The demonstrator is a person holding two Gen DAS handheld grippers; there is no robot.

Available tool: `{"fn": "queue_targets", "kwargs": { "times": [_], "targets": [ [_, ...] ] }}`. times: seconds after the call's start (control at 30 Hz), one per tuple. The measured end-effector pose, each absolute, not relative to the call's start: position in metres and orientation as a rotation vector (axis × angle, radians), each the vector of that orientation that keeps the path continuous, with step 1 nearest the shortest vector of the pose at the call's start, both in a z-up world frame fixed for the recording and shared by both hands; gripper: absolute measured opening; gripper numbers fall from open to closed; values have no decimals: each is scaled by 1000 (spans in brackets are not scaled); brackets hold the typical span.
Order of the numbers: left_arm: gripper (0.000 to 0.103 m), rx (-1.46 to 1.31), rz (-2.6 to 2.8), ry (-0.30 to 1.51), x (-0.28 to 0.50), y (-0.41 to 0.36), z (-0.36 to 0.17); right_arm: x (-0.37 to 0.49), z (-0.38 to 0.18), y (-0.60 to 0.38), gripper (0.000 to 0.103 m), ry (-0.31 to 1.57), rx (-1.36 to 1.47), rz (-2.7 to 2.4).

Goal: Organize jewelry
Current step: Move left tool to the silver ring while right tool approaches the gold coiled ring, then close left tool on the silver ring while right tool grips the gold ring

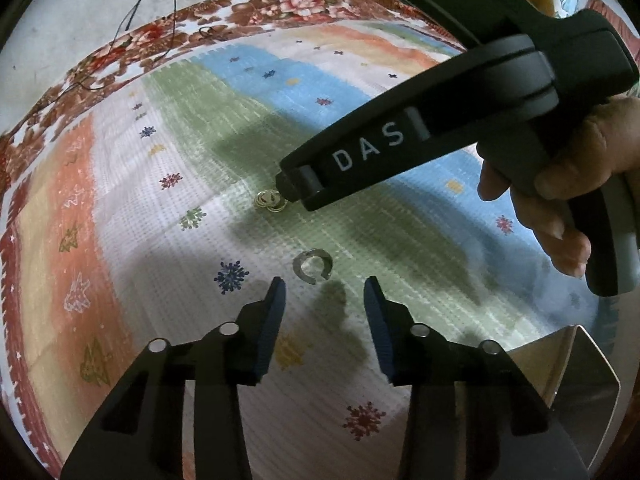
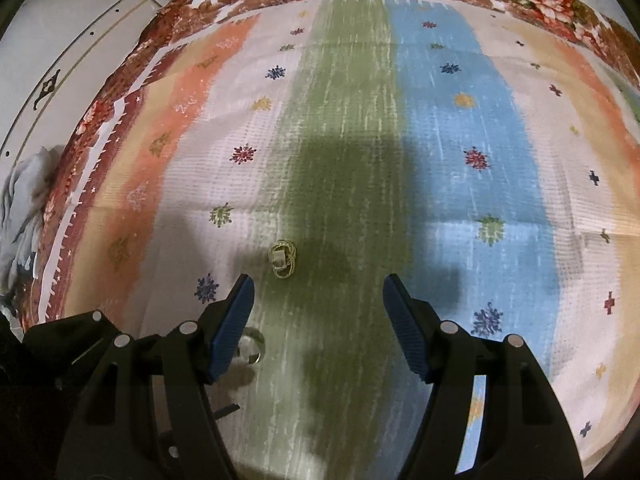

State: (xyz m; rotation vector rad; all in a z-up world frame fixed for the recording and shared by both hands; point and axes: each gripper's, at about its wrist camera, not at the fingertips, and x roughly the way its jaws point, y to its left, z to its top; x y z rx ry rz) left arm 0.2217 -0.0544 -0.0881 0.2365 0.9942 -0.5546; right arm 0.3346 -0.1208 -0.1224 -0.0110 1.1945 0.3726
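Note:
A small gold jewelry piece [image 1: 271, 201] lies on the striped cloth, and it also shows in the right wrist view [image 2: 283, 259]. A silver open ring [image 1: 312, 265] lies nearer, just ahead of my left gripper [image 1: 325, 286], which is open and empty. The ring also shows in the right wrist view [image 2: 252, 346], partly hidden behind the left finger. My right gripper [image 2: 318, 286] is open and empty; in the left wrist view its tip [image 1: 294, 184] hovers right beside the gold piece.
The colourful striped cloth [image 2: 352, 120] covers a floral bedspread [image 1: 280, 4]. A shiny metal box corner [image 1: 580, 384] sits at the lower right of the left wrist view. Thin black wires [image 1: 132, 12] lie at the far edge. A crumpled grey cloth [image 2: 20, 208] lies off to the left.

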Motion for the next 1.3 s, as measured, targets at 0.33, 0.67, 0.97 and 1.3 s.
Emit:
{"fn": "queue_targets", "kwargs": {
  "times": [0.33, 0.67, 0.97, 1.3],
  "targets": [
    [38, 266, -609, 990, 227, -60, -92, 346, -132, -112, 67, 1227, -30, 385],
    [31, 275, -611, 1004, 239, -60, -99, 357, -140, -104, 65, 1246, -43, 397],
    [24, 263, -605, 1004, 242, -60, -103, 358, -142, -100, 47, 1248, -71, 400],
    [20, 268, -604, 994, 240, -61, -105, 354, -144, -93, 16, 1260, -95, 426]
  ]
}}
